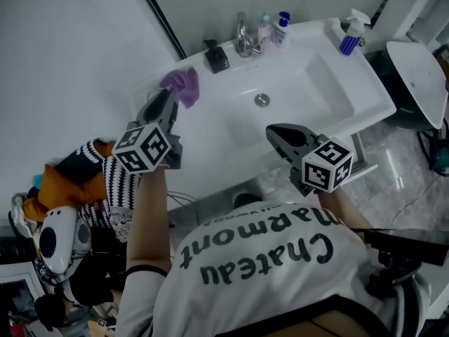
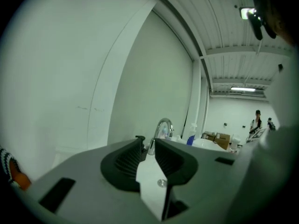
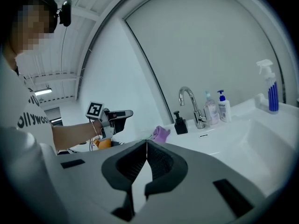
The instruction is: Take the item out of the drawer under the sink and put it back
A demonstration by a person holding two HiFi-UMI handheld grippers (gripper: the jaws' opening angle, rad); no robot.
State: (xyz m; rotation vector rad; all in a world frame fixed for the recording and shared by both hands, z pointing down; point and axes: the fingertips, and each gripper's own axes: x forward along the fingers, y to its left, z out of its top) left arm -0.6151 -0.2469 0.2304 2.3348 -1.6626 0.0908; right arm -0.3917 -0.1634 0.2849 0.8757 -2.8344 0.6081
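A purple cloth-like item (image 1: 182, 83) (image 3: 161, 133) lies on the white sink top (image 1: 231, 128), left of the basin. My left gripper (image 1: 170, 95) (image 2: 148, 141) (image 3: 127, 113) hangs in the air just short of it and points toward the wall and faucet (image 2: 162, 127). Its jaws stand apart with nothing between them. My right gripper (image 1: 272, 130) (image 3: 147, 143) hovers over the sink's front edge with its jaw tips touching and nothing held. My body hides the drawer under the sink.
A chrome faucet (image 1: 243, 41), a black soap dispenser (image 1: 215, 56), two small bottles (image 1: 273, 28) and a blue spray bottle (image 1: 353, 32) line the back of the sink. A white fixture (image 1: 421, 76) stands at right. Striped and orange clutter (image 1: 84, 181) sits at left.
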